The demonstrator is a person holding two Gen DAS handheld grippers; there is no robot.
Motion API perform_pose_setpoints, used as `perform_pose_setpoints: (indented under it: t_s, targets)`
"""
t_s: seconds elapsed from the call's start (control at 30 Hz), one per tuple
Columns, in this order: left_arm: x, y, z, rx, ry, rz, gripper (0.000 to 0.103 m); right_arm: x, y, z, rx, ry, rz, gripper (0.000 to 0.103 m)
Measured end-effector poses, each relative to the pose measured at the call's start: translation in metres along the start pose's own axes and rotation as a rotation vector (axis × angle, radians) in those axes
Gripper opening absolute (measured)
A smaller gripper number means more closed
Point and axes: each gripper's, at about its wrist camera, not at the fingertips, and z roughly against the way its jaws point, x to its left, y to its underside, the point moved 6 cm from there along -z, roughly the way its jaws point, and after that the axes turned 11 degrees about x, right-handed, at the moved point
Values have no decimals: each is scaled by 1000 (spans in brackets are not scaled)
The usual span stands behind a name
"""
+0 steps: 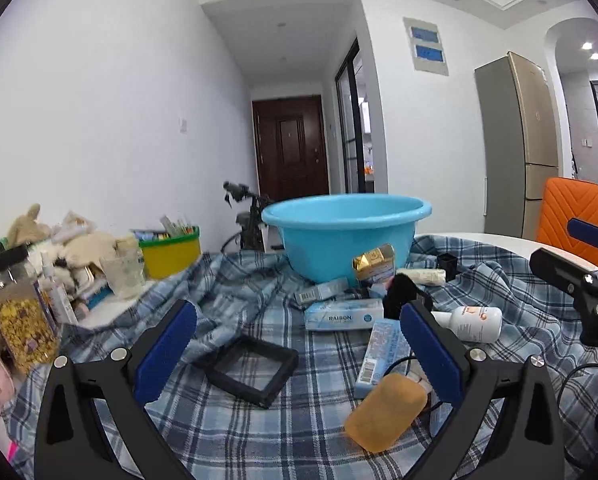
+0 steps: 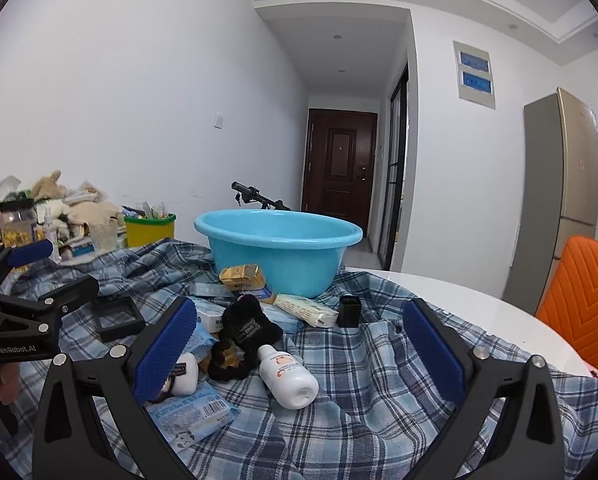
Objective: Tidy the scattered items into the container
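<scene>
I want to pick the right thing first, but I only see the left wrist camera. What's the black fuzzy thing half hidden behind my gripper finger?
Observer: The right wrist view shows it whole: a black fuzzy item with a printed label, lying among the boxes on the checked cloth.
Operator: Is anything hiding next to it?
Observer: Yes, a black scrunchie lies against its near side.
Operator: Anything else down there?
Observer: A white rounded item rests on a light-blue packet beside the scrunchie. It is partly covered, so I cannot tell what it is.
</scene>
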Motion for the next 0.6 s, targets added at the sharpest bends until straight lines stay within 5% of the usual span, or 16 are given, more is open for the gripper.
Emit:
perform_pose_setpoints:
  t_s: [0.33,0.6]
  targets:
    - [9,3,-9,43,3,55,103,-13,3,-10,24,-18,-68,103]
    - [13,4,-13,57,-19,75,103,-39,16,-40,173,-17,-190,103]
